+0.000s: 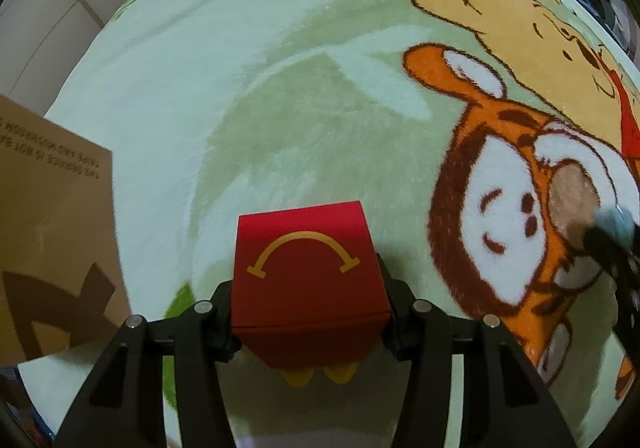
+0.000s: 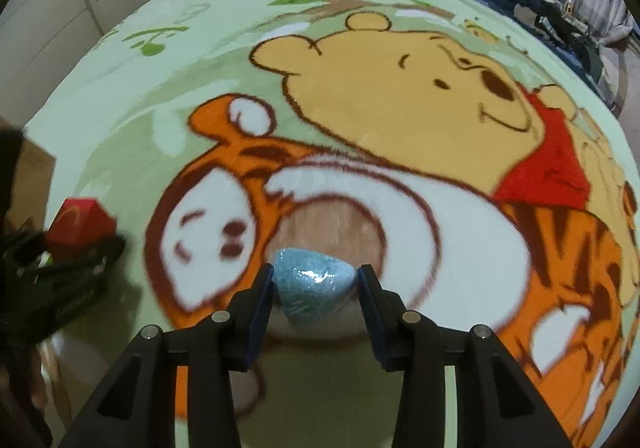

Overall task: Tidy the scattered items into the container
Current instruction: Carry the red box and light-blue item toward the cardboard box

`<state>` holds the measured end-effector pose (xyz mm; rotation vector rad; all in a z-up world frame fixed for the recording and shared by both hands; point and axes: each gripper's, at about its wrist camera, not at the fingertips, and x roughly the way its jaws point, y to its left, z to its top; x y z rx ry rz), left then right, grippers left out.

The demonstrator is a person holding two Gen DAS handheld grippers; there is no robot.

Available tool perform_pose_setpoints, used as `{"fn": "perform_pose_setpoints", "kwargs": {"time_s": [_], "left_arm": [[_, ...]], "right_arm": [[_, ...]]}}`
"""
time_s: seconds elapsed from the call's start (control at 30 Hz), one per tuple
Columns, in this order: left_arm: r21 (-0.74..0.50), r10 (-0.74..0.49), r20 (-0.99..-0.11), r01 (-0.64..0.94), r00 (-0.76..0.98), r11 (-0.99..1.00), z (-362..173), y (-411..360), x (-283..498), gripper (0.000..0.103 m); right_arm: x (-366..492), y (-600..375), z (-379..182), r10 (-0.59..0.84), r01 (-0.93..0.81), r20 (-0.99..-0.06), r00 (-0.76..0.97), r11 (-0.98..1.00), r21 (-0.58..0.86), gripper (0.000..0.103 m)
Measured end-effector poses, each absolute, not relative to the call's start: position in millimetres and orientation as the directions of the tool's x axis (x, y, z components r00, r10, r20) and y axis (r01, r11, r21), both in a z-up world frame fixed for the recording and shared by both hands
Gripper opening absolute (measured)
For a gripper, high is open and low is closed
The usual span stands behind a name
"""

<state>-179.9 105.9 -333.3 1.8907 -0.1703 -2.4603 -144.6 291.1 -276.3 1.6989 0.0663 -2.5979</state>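
A red box (image 1: 306, 280) is showing a curved yellow arrow on its face. The wrapped lump (image 2: 314, 282) is looking speckled pale blue, possibly under clear film. The blanket (image 1: 248, 120) is lying pale green, printed with a yellow bear in red and an orange, dark-striped tiger. The cardboard box (image 1: 52, 240) is showing brown with darker print.

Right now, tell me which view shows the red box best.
The left wrist view: the red box fills the centre, clamped in the left gripper, its yellow arc clear. The right wrist view shows it only small and blurred at the left edge.
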Motion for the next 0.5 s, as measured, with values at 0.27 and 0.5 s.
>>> {"fn": "perform_pose_setpoints", "kwargs": {"time_s": [0.27,0.5], "left_arm": [[0.084,-0.067,-0.954,-0.047,-0.292,-0.995,-258.4,95.2,-144.9,0.053],[0.073,-0.049,-0.923,-0.049,-0.382,-0.996,-157.4,72.1,-103.9,0.053]], "right_arm": [[-94.3,281.8,-208.6,0.035,0.009,-0.891,-0.453,-0.999,-0.044,0.042],[-74.8,250.4,-128.3,0.0,-0.001,-0.837,-0.547,-1.0,0.001,0.042]]}}
